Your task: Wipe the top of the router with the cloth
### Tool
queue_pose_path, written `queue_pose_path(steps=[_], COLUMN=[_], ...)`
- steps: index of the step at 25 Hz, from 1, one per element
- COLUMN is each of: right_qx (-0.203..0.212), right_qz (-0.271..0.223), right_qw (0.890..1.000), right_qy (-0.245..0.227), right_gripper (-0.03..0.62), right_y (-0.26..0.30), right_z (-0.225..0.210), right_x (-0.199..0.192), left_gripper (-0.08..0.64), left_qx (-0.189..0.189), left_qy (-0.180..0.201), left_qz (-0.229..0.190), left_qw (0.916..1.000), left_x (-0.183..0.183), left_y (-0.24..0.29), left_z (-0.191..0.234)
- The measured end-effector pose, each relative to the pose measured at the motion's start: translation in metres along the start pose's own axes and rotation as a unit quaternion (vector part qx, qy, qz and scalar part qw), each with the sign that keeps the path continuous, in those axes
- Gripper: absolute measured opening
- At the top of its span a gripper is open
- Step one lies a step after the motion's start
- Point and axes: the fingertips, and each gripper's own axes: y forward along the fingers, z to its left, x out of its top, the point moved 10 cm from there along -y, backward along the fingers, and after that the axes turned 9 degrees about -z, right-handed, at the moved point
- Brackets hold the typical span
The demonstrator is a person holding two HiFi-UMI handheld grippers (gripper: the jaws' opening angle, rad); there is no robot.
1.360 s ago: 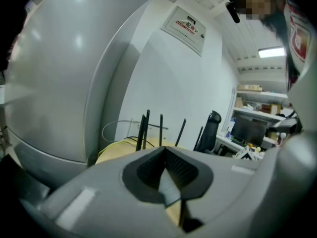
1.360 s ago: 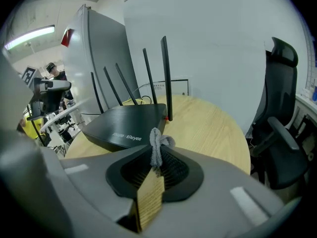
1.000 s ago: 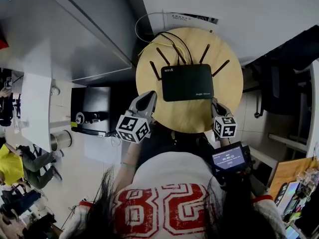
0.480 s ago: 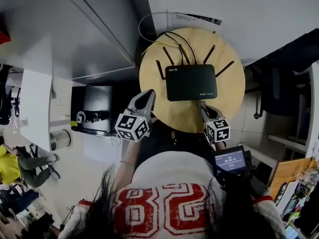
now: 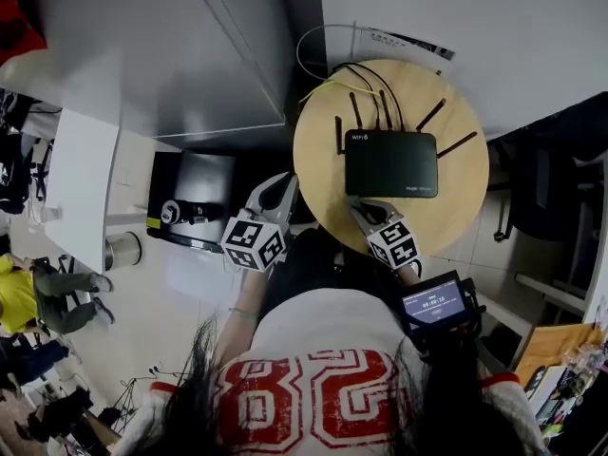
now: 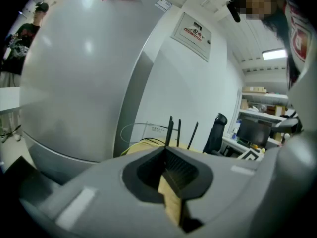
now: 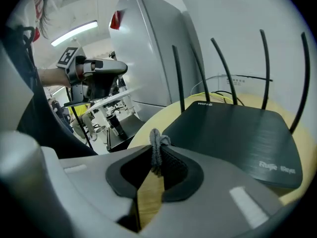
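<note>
Your right gripper [image 7: 156,155] has its fingers pinched shut on a small grey cloth [image 7: 156,141], the flat black router [image 7: 233,133] just ahead on the round wooden table [image 5: 323,160]; your left gripper [image 6: 166,152] fingers are closed together, empty

The right gripper [image 7: 158,163] pinched a grey cloth [image 7: 157,144] between its closed jaws. The black router [image 7: 233,135] lay just ahead and right of the jaws on the table [image 7: 151,123].
</note>
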Motion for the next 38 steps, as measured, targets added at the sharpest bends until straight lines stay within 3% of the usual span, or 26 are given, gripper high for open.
queue_pose_path(steps=[8,24,38], right_qx=[-0.018,-0.157,-0.189], right_qz=[0.004,-0.006,0.003], right_qw=[1.0,0.985,0.979], right_qy=[0.011,0.067,0.073], right_gripper=[0.041,0.043,0.043], right_y=[0.001,-0.091,-0.131], right_z=[-0.001,-0.073,-0.108], right_x=[-0.002,-0.032,-0.046], left_gripper=[0.003,0.003,0.003], left_qx=[0.008,-0.041,-0.018], left_qy=[-0.005,-0.011,-0.015], left_qz=[0.004,0.013,0.003], left_qw=[0.9999,0.999,0.9997], left_x=[0.001,-0.014,-0.019], left_y=[-0.008,0.039,0.045], left_z=[0.014,-0.031,-0.05])
